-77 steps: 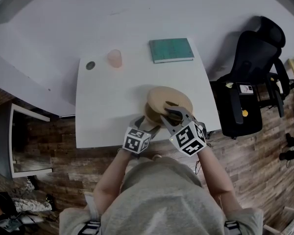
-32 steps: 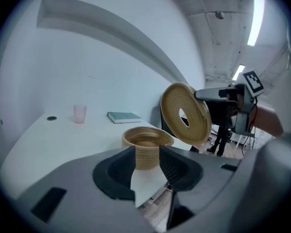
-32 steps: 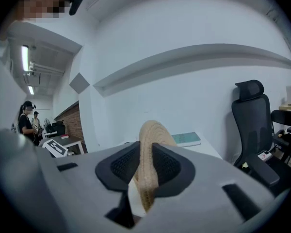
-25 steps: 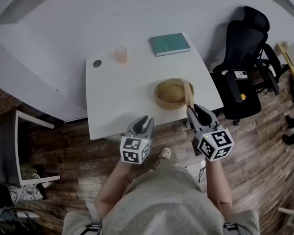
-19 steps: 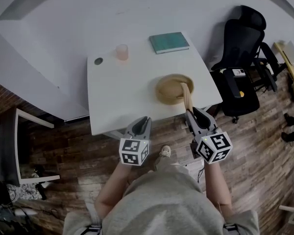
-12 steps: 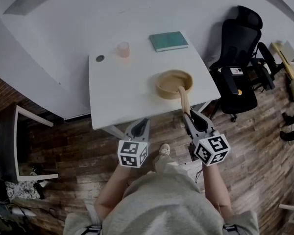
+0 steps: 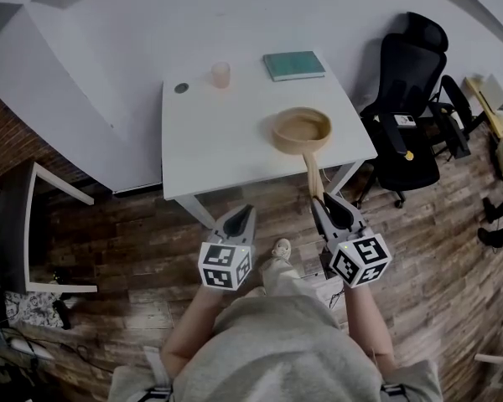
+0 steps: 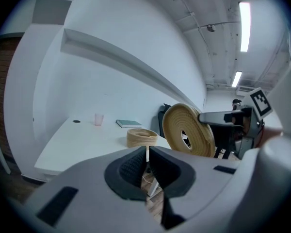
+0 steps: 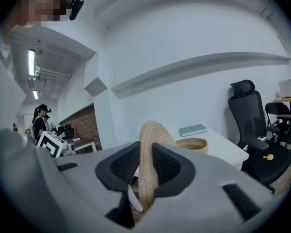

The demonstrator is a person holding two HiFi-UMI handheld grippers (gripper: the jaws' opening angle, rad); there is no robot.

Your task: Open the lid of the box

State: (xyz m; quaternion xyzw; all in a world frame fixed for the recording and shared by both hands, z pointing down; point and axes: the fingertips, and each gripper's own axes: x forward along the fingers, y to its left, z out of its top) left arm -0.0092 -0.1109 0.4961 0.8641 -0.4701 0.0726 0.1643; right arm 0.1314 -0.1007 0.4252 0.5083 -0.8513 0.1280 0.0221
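A white table [image 7: 226,153] fills the upper middle of the head view. Along its far edge lie a teal book [image 7: 294,64], a pink cup [image 7: 221,74] and a small dark round thing [image 7: 181,88], all well apart from the box [image 7: 301,131]. A black office chair [image 7: 407,115] stands just beside the table's right side, and a low side table [image 7: 35,224] sits at the left edge of the frame over the wood-plank floor [image 7: 134,258]. In the right gripper view a person [image 9: 39,123] stands far off at the left by a brick wall. The box, a round woven basket, rests open on the table near its lower right corner. The table's near edge lies between it and both tongs, which hang over the floor in the lower middle of the frame. The right gripper [image 7: 323,204] is clamped on the rim of the lid [image 7: 313,174]. The woven disc stands upright and edge-on between the pads, its far end reaching up in the frame toward the box without touching it. The left gripper [image 7: 243,216] sits to the lower left of the box, near the right one but apart from it, with its jaws pressed together on nothing. From its own view the box shows ahead on the table and the lid hangs to the right of it.
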